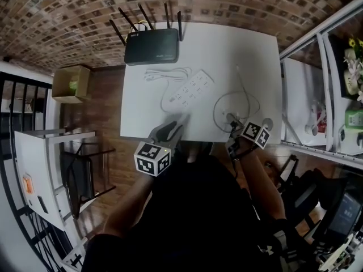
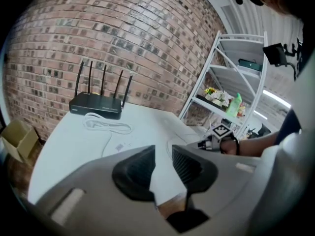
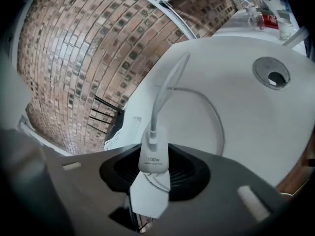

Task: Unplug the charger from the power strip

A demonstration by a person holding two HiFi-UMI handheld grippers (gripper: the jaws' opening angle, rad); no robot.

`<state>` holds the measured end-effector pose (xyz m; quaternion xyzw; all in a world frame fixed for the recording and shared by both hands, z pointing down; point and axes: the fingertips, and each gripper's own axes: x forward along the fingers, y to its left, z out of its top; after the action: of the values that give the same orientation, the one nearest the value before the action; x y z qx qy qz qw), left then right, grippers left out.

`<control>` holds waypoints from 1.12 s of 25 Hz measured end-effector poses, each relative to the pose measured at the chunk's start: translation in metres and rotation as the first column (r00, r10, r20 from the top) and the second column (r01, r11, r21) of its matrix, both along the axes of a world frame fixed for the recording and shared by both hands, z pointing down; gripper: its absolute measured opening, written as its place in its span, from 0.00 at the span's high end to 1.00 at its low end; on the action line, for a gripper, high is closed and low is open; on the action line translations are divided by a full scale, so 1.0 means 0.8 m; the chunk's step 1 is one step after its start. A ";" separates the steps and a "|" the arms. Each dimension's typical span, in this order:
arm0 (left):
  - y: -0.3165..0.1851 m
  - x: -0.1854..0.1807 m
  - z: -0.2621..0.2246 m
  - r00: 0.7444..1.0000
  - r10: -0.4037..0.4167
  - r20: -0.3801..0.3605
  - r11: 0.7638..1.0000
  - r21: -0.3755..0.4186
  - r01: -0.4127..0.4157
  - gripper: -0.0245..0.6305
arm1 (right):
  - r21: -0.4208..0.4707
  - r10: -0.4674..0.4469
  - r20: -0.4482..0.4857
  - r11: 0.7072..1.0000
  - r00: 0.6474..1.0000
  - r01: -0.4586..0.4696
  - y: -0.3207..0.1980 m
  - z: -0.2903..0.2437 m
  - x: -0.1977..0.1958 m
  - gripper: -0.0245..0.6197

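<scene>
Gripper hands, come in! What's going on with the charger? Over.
Left gripper open, empty. Right gripper shut on charger, clear of power strip. Its cable loops loose on table.

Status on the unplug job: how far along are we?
Done: the charger is out of the power strip, whose sockets look empty in the head view. In hand: the right gripper clamps the charger near the front right edge of the table, with its cable trailing. The left gripper is open and holds nothing. Left: probably just setting the charger down and letting go.
</scene>
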<state>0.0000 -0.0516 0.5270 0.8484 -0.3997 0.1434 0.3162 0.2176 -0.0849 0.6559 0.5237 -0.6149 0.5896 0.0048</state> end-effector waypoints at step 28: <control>-0.018 -0.011 0.008 0.999 0.037 -0.022 0.999 0.008 -0.037 0.80 | -0.089 0.003 -0.238 0.996 0.971 -0.024 0.041 0.016 0.024 0.58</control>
<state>-0.0090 -0.0662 0.5331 0.8583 -0.3810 0.1384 0.3148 0.2368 -0.0519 0.6684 0.5938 -0.5787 0.5503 0.0981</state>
